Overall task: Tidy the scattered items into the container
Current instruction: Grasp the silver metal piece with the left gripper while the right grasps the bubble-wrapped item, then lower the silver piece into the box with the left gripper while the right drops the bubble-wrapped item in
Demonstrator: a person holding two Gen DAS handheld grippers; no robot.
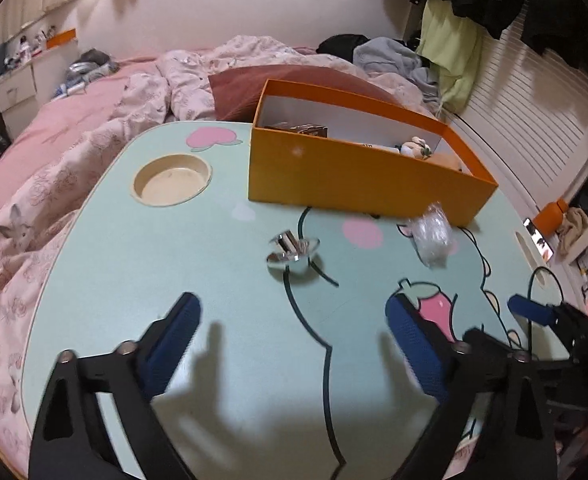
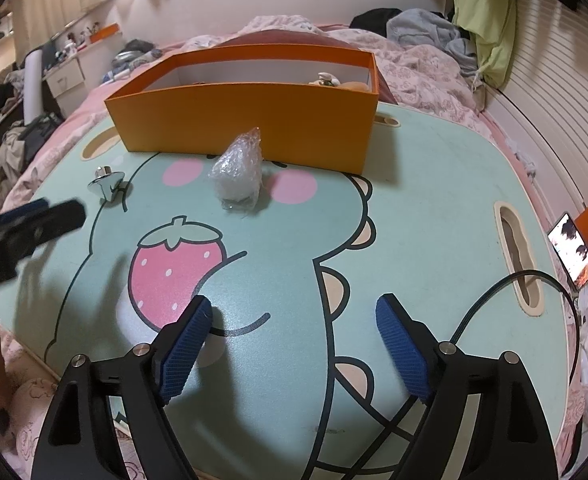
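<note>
Warm, dimmish indoor light falls from above and behind the cameras. Soft grey shadows of each tool spread across the worktop (image 1: pixel 221 360). Fisheye bending curves the walls, and dark vignette fills the corners. The left tool (image 1: pixel 291 332) looks slightly motion-blurred; the worktop centre stays sharp.
</note>
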